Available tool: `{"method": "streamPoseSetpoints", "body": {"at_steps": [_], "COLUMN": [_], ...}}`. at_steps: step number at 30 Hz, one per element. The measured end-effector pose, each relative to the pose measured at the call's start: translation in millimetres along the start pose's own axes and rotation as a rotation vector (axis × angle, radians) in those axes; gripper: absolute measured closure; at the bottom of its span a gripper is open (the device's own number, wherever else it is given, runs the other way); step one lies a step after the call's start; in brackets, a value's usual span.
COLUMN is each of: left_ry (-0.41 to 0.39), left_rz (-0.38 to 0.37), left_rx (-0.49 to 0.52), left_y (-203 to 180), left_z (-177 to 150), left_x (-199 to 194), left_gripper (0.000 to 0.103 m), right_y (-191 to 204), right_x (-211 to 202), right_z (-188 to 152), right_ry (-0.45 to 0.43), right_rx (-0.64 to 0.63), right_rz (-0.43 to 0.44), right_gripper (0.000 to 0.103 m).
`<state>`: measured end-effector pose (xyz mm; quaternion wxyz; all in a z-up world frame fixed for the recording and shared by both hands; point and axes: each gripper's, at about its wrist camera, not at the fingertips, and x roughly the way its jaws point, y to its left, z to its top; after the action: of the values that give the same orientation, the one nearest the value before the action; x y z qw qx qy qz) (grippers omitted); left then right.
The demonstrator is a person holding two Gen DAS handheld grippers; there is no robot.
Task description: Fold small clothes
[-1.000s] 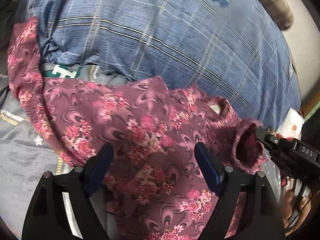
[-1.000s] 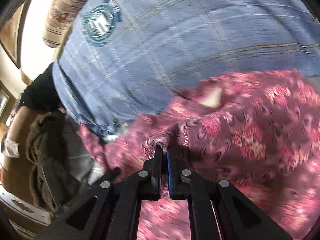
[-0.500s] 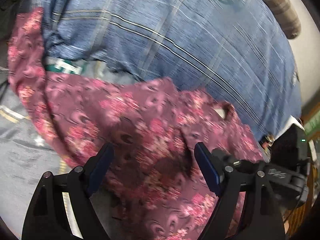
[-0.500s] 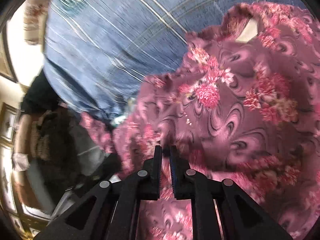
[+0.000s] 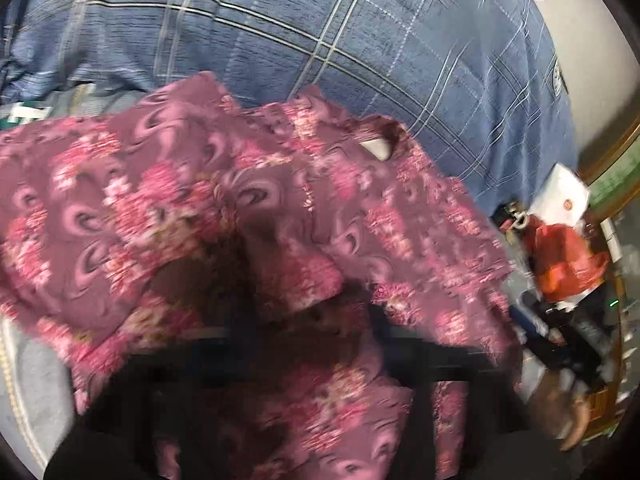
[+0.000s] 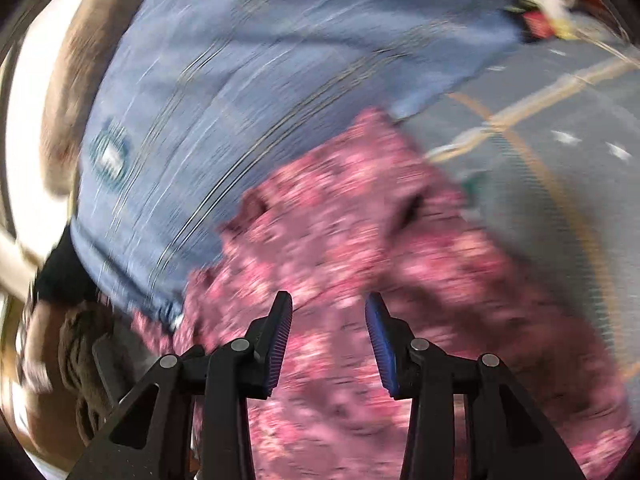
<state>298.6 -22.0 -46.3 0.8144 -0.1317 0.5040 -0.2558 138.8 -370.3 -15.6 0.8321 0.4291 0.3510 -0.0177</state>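
Left wrist view first: your left gripper (image 5: 296, 344) sits at the bottom of the frame, but pink fabric lies draped over it and the picture is smeared, so you cannot tell whether its jaws are apart or clamped on cloth. The floral garment (image 5: 248, 216) fills the lower left and centre of the frame, bunched and humped rather than flat, with its neck opening and a pale label toward the upper middle. Behind it, across the top, spreads the blue plaid blanket (image 5: 360, 40); a grey sheet (image 5: 36, 380) shows at the lower left edge. At the far right you can see an orange bag (image 5: 560, 256) and, below it, your other hand on its handle.

Right wrist view: at the left edge lies a brown knitted item (image 6: 80, 360), then the plaid blanket (image 6: 200, 100) across the upper left. Your right gripper (image 6: 329, 340) points in from the bottom centre, fingers spread wide with nothing between the blue pads — it hovers over the garment (image 6: 360, 240), which runs from centre to lower right, with grey sheet (image 6: 540, 160) beyond it.

Judging by the rumpled heap, the fold is barely begun — no clean crease shows, and flattening and every fold remain.
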Motion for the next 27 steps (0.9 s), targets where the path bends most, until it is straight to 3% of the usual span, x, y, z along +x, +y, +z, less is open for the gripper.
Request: {"method": "streamPoseSetpoints", "body": {"at_steps": [5,10,13,14,15,18,20,21,22,24,27], "left_ry": [-0.070,-0.101,-0.087,-0.076,-0.073,-0.045,0.010,0.055,0.052,0.021,-0.054], "left_rz": [0.023,0.080,0.115,0.109,0.106,0.129,0.152,0.166,0.161,0.151,0.106], "left_rx": [-0.052,-0.067,-0.071,-0.084,-0.092,-0.099,-0.110,-0.120,-0.123,-0.124,-0.144], "left_y": [5,9,10,11,12,17,22,26,26,24,21], "left_z": [14,11,12,11,9,-1,-4,-8,-9,-12,-9], "left_x": [-22,-38,-36,-35,-35,-27,-13,-4,-6,-25,-53], "left_gripper": [0.099,0.100,0.100,0.099,0.099,0.099,0.099,0.098,0.098,0.098,0.098], "right_y": [-25,-45,-55,-51,-43,-27,-40,-49,-58,-58,-32], "right_x": [5,34,44,41,35,17,32,39,42,24,7], "right_z": [17,35,48,53,57,57,52,50,45,34,30], "right_ry": [-0.033,-0.061,-0.060,-0.073,-0.096,-0.151,-0.071,-0.032,-0.005,-0.037,-0.085], "right_rx": [0.157,0.347,0.460,0.431,0.382,0.237,0.234,0.258,0.306,0.341,0.240], "right_rz": [0.144,0.211,0.243,0.231,0.211,0.149,0.036,0.023,0.069,0.096,0.173], "right_gripper": [0.062,0.062,0.072,0.095,0.099,0.099,0.099,0.099,0.100,0.091,0.090]}}
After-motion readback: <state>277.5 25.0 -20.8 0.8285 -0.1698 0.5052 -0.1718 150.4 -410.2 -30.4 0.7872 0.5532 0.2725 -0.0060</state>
